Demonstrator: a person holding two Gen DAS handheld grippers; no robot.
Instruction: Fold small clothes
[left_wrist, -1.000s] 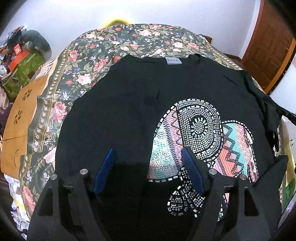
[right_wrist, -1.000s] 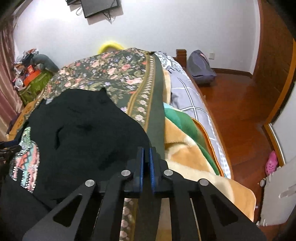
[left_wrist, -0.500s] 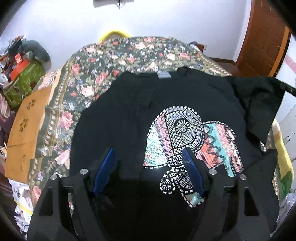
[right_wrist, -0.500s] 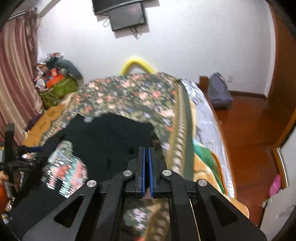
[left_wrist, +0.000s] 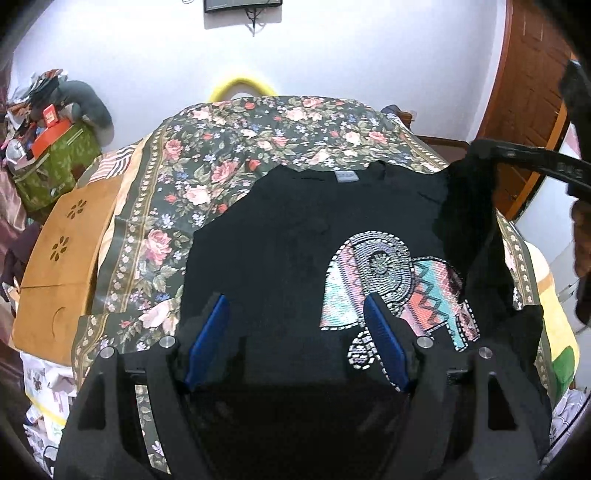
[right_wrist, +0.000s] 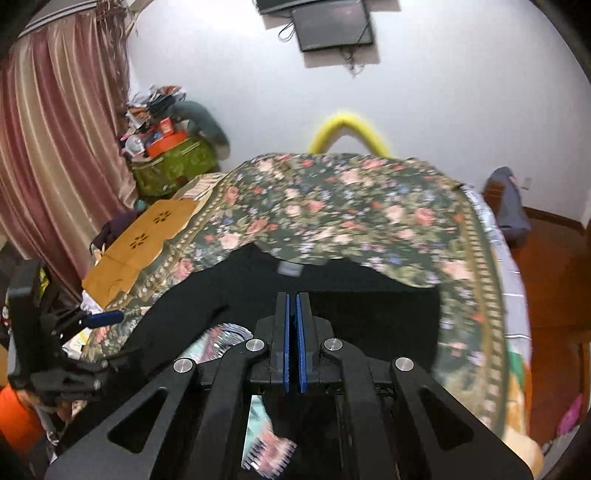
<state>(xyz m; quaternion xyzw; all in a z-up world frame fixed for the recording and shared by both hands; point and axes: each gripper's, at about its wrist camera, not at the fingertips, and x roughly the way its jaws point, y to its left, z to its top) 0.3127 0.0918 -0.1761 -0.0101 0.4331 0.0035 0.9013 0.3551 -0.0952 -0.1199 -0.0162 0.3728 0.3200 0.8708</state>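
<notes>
A black T-shirt (left_wrist: 280, 251) with a studded, multicoloured print (left_wrist: 399, 280) lies flat on a floral bedspread (left_wrist: 236, 155). My left gripper (left_wrist: 295, 314) is open and empty, low over the shirt's lower hem. My right gripper (right_wrist: 293, 299) is shut on the shirt's right side and holds that fabric lifted above the bed; in the left wrist view the raised cloth (left_wrist: 469, 206) hangs from it at the right. The shirt (right_wrist: 229, 299) and its collar label (right_wrist: 289, 268) also show in the right wrist view.
A tan wooden board (left_wrist: 62, 254) lies on the bed's left. A green box with clutter (left_wrist: 51, 162) stands by the curtain (right_wrist: 55, 155). A yellow hoop (right_wrist: 351, 129) is behind the bed. A wooden door (left_wrist: 528, 92) is at right.
My right gripper has risen and swung left over the shirt, lifting the right side of the fabric. My left gripper has drawn back a little, staying open.
</notes>
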